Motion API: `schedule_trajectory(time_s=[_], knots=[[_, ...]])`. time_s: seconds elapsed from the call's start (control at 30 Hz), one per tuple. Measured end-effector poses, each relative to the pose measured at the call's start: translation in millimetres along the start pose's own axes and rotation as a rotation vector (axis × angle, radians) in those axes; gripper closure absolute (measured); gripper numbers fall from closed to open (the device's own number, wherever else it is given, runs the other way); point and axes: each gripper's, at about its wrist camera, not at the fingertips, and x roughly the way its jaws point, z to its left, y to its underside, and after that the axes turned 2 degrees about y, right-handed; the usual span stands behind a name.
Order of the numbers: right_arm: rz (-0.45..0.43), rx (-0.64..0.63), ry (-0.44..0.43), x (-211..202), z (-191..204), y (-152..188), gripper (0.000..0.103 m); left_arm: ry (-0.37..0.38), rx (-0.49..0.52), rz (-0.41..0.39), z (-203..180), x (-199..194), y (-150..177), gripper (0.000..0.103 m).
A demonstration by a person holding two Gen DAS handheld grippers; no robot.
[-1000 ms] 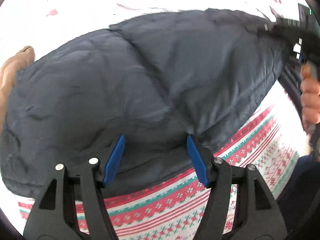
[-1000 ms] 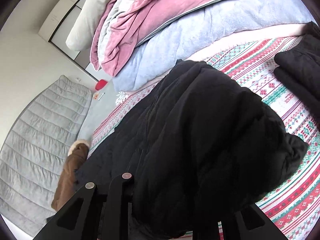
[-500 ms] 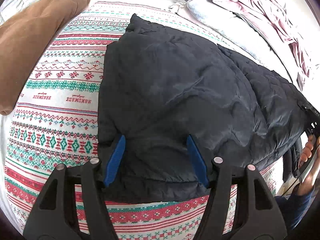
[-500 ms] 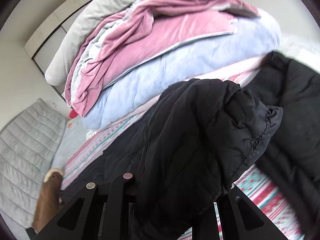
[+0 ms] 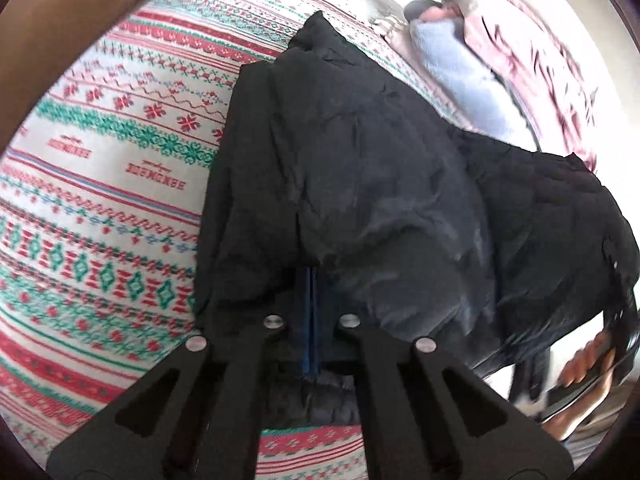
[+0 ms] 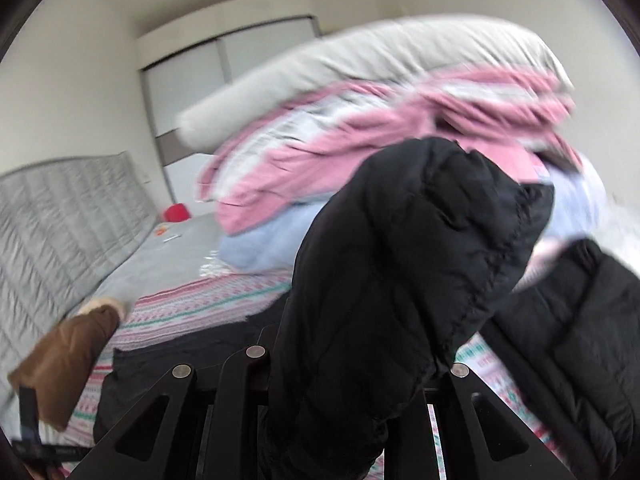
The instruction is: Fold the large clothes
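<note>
A large black puffer jacket (image 5: 360,184) lies on the patterned red, green and white bedspread (image 5: 100,208). My left gripper (image 5: 313,312) is shut on the jacket's near hem; its blue pads meet with fabric bunched around them. My right gripper (image 6: 340,392) is shut on another part of the same jacket (image 6: 400,280), which is lifted and drapes over the fingers, hiding them. The right hand and gripper show at the lower right of the left wrist view (image 5: 588,368).
A brown coat (image 5: 60,20) lies at the left on the bed, also in the right wrist view (image 6: 64,356). A pile of pink, blue and grey bedding (image 6: 360,120) sits at the back. Another black garment (image 6: 580,340) lies at the right. A grey padded headboard (image 6: 52,220) is left.
My left gripper was open over the jacket's hem and has closed on it. My right gripper has lifted its part of the jacket higher, tilting up toward the bedding pile.
</note>
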Motion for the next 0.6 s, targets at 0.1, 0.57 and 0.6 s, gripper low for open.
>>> schedule_trajectory(time_s=[0.1, 0.57, 0.6], knots=[[-0.06, -0.134, -0.029, -11, 49, 1, 0.084, 0.026, -0.012, -0.011, 0, -1, -2, 0.103], [0.026, -0.62, -0.23, 11, 245, 99, 0.083, 0.057, -0.035, -0.009, 6, -4, -5, 0.103], [0.045, -0.649, -0.248, 15, 251, 108, 0.083, 0.059, -0.038, -0.01, 7, -4, -5, 0.103]])
